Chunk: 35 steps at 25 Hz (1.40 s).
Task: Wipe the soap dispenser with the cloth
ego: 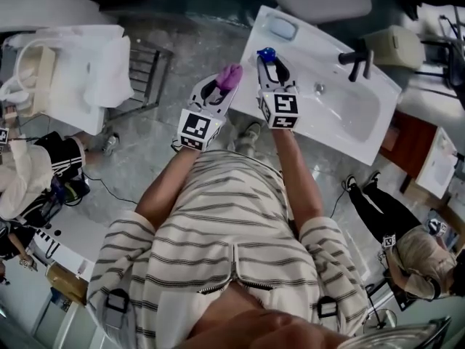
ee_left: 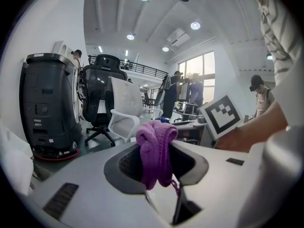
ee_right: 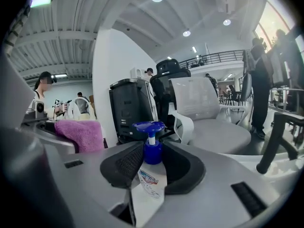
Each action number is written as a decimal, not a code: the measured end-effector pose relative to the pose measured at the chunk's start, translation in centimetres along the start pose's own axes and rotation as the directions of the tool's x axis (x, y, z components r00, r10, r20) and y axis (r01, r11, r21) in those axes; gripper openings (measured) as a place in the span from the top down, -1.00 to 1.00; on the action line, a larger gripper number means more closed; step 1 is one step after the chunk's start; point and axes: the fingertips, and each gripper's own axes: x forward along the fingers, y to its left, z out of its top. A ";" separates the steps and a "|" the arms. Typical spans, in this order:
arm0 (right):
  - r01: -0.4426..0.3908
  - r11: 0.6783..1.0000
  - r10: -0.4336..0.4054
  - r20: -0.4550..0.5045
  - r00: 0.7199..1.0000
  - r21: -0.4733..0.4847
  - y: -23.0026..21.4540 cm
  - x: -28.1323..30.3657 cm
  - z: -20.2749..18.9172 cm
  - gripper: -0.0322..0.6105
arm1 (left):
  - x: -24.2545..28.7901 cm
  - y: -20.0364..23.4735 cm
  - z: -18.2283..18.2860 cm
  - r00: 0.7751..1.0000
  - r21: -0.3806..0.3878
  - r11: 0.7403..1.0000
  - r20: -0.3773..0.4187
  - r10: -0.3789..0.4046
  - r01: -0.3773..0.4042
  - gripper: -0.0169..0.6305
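A white soap dispenser with a blue pump head sits between the jaws of my right gripper, which is shut on its body. In the head view the right gripper hangs over the left end of the white washbasin. A bunched purple cloth is clamped in my left gripper, shut on it. In the head view the left gripper with the purple cloth is just left of the dispenser, off the basin's edge. The cloth shows at the left of the right gripper view.
A black tap stands at the basin's far rim, a soap dish at its far left corner. A white toilet and metal rack lie to the left. White and black office chairs stand beyond. People stand around the edges.
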 end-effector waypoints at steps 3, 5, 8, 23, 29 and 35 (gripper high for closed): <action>0.013 1.000 -0.013 -0.023 1.000 0.004 -0.2 0.6 -1.1 0.49 | 0.1 0.2 -0.3 1.000 -0.002 1.000 -0.010 -0.003 0.003 0.55; 0.020 1.000 -0.019 -0.036 0.999 0.003 -0.3 0.9 -1.7 0.49 | 0.1 0.3 -0.2 1.000 -0.007 1.000 -0.008 -0.005 0.005 0.55; 0.017 1.000 -0.016 -0.048 0.999 0.007 -0.2 1.1 -2.4 0.49 | 0.0 0.4 -0.2 1.000 -0.012 1.000 -0.008 -0.007 0.007 0.55; -0.022 1.000 0.023 -0.050 0.998 0.012 0.6 0.5 -1.8 0.20 | 0.1 -0.3 -0.3 1.000 -0.024 1.000 0.010 -0.005 0.005 0.55; -0.038 0.999 0.038 -0.013 0.999 0.009 1.2 -2.0 -0.7 0.34 | -0.7 -1.3 0.2 0.999 -0.021 1.000 0.035 0.016 -0.016 0.55; -0.035 0.999 0.033 0.038 0.999 0.035 1.2 -5.1 0.6 0.57 | -1.8 -2.6 1.3 0.998 -0.021 0.999 0.059 0.026 -0.024 0.55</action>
